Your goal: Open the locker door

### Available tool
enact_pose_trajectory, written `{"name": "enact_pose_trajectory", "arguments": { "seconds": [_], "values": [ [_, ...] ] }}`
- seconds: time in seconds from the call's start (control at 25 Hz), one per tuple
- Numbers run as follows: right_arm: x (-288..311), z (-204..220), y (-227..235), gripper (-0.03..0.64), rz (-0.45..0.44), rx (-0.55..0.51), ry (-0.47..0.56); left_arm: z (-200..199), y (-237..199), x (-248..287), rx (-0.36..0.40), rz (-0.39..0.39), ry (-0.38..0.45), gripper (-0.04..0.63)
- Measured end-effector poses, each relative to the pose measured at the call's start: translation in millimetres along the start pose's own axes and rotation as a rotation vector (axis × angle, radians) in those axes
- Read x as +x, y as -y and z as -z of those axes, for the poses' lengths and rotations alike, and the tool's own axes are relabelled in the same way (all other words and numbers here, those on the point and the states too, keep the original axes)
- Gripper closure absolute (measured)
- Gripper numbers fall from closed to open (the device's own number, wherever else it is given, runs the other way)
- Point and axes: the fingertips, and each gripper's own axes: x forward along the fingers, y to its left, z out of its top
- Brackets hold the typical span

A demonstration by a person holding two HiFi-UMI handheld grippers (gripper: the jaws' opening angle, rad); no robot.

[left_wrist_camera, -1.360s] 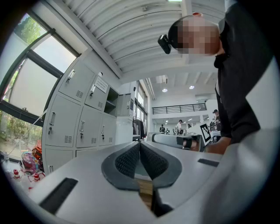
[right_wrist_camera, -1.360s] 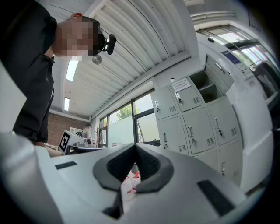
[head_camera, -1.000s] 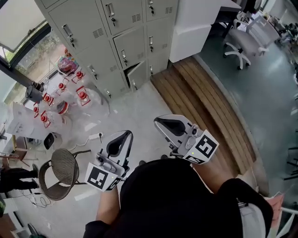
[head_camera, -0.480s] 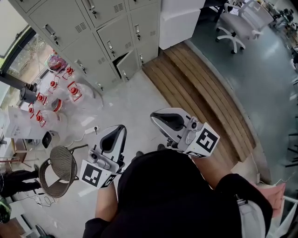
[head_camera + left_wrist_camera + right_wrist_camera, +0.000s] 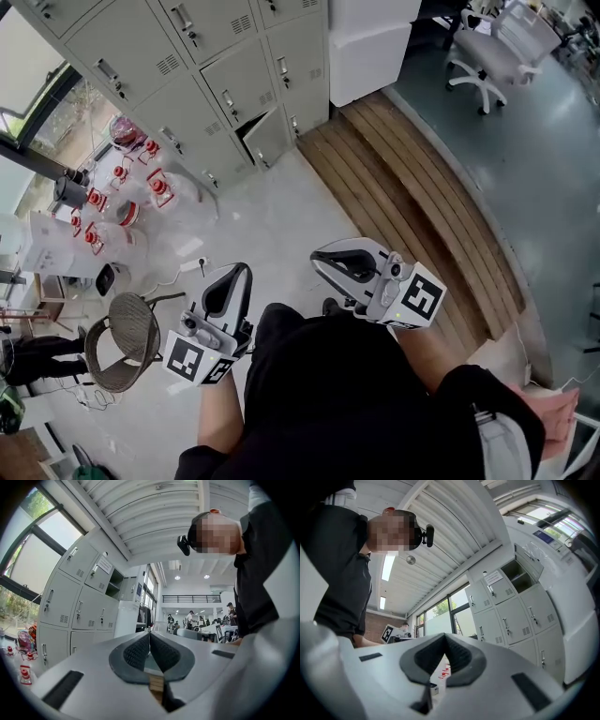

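Grey lockers [image 5: 187, 84]: well ahead of me, one low locker door [image 5: 265, 139] ajar, apart from both my grippers.
Open room: bare pale floor [image 5: 272, 225] lies between me and them; wooden planks [image 5: 412, 216] to the right, wicker chair [image 5: 122, 342] and red-capped containers [image 5: 122, 187] to the left.
Left gripper [image 5: 240, 270]: clenched, nothing between its jaws.
Right gripper [image 5: 321, 255]: clenched, likewise empty.
Hidden: my torso [image 5: 337, 403] covers the floor under me; I cannot see inside the ajar locker.

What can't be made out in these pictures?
- Inside the ajar locker door: head view, dark gap, too small.
- Paper label on a locker: left gripper view, print too small.
- Upper lockers: head view, cut off by top edge.
- Red-capped items: head view, too small to identify.
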Motion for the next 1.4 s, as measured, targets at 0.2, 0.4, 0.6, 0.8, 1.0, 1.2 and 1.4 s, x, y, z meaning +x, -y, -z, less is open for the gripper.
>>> {"name": "enact_pose_trajectory", "arguments": {
  "seconds": [0.2,0.4,0.6,0.8,1.0,1.2,1.4],
  "values": [
    [-14.0,8.8,12.5,0.608,0.044,0.048,0.015,10.8,5.7,-1.5,-0.007,-0.010,-0.037,0.578],
    [-7.7,22.0,19.9,0.609,0.057,0.092,0.013,23.8,-0.6,1.9,-0.034,-0.008,-0.056,0.578],
    [4.6,32.1,31.8,0.609,0.056,0.111,-0.007,37.4,-14.1,15.6,-0.067,0.018,-0.059,0.578],
    [15.9,34.8,61.1,0.609,0.059,0.108,-0.050,36.4,-39.7,44.1,-0.080,0.044,-0.037,0.578],
    [49.0,32.1,101.3,0.609,0.054,0.088,-0.066,29.8,-82.7,70.5,-0.074,0.053,-0.012,0.578],
    [96.5,22.1,141.4,0.609,0.035,0.053,-0.075,14.4,-139.0,97.1,-0.079,0.044,0.023,0.578],
    [139.4,22.0,176.5,0.608,0.032,0.044,-0.096,-4.7,-191.6,112.6,-0.073,0.043,0.049,0.578]
  ]
}}
